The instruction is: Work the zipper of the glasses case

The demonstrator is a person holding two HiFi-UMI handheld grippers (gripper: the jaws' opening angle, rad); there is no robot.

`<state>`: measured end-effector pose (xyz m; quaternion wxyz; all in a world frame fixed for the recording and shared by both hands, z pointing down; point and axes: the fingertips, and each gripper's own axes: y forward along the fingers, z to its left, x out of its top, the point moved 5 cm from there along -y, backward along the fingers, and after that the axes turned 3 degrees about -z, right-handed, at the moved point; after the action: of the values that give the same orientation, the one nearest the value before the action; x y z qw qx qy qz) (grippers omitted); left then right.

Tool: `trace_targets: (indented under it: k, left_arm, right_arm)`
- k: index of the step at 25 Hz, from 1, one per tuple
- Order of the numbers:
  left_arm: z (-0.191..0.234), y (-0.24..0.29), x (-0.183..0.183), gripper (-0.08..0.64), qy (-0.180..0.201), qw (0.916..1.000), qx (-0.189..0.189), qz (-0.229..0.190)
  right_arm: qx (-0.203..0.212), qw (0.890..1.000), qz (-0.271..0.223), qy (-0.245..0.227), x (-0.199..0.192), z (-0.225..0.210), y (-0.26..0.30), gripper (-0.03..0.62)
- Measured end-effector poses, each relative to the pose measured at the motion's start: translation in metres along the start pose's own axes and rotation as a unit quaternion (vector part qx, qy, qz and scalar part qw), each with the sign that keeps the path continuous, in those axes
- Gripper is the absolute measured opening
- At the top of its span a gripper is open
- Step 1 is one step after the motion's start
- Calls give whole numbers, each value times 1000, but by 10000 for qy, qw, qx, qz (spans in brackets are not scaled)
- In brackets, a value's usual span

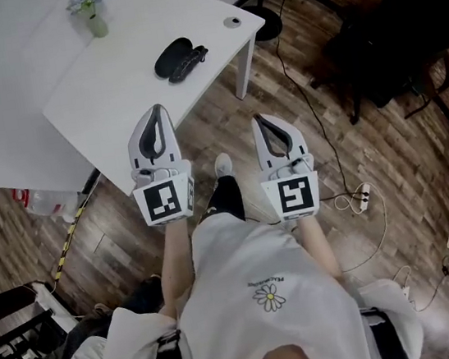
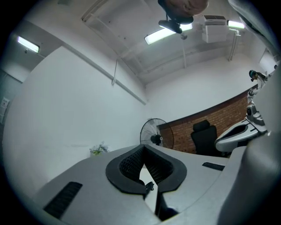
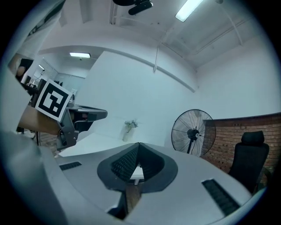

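On the white table [image 1: 113,91], the black oval glasses case [image 1: 180,58] lies untouched; left gripper [image 1: 156,111] and right gripper [image 1: 260,119] hang well short, jaws closed, empty.

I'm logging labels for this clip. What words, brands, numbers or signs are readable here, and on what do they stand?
None reads clearly.
White T-shirt: tiny arched print above a daisy, too small to read.
Left hand-held gripper and right hand-held gripper: black-and-white square markers, no letters.
Black oval glasses case: no label visible.
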<state>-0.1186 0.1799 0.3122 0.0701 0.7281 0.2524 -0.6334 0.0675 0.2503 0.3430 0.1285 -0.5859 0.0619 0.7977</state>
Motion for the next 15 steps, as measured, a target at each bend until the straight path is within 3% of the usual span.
trace_targets:
  k: [10,15]
  left_arm:
    - [80,169,-41,15,-325,9993,174,72]
    - [119,223,-52,15,-335,9990,265,107]
  right_arm:
    - [304,9994,132,-142,-4,-54,205,8]
    - [402,9987,191,-243,-8,-67,265,8]
